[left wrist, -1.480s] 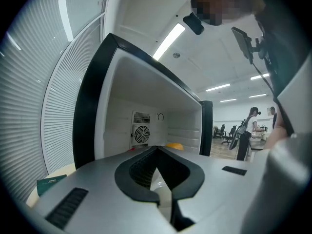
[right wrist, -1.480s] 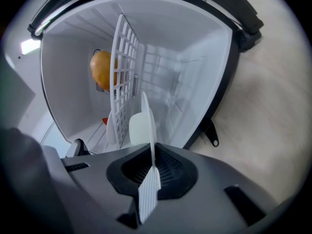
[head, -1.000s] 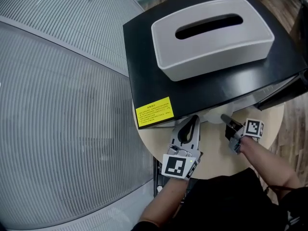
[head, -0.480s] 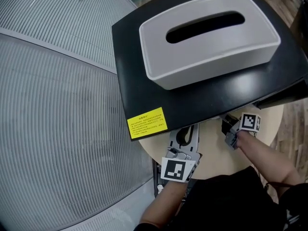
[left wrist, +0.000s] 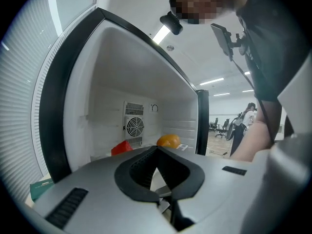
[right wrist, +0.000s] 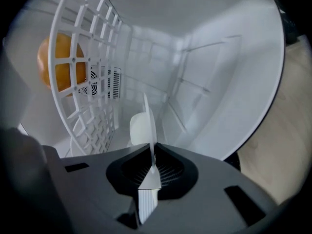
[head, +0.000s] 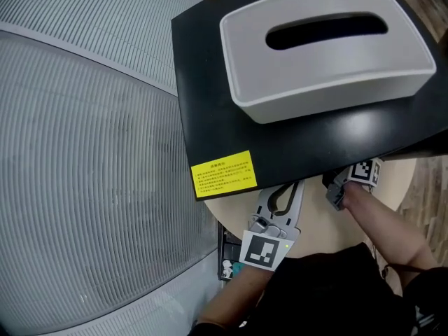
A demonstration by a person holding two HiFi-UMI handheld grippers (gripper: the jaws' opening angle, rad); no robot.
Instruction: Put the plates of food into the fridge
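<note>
Standing on a round pale table point(head: 318, 222), the small black fridge point(head: 210, 110) has its front open toward the person. A grey tissue box point(head: 315, 75) lies on the fridge's top, and a yellow sticker point(head: 224, 174) sits at the near corner of that top.

Finding one: the right gripper point(right wrist: 152, 156) has its jaws closed on the rim of a white plate point(right wrist: 149, 123), which is seen edge-on. The plate is inside the fridge, just beside the white wire shelf point(right wrist: 92, 57). Whether any food lies on it cannot be told. An orange point(right wrist: 61, 67) sits on the other side of that shelf. From the head view this gripper reaches in under the fridge's top edge, so only its rear and marker cube show.

Finding two: the left gripper point(left wrist: 157, 149) has its jaws closed tip to tip with nothing between them. It sits just outside the fridge's open front, pointing in. Deeper inside the fridge, a red item point(left wrist: 122, 148) lies below the fan grille point(left wrist: 134, 126) on the back wall.
</note>
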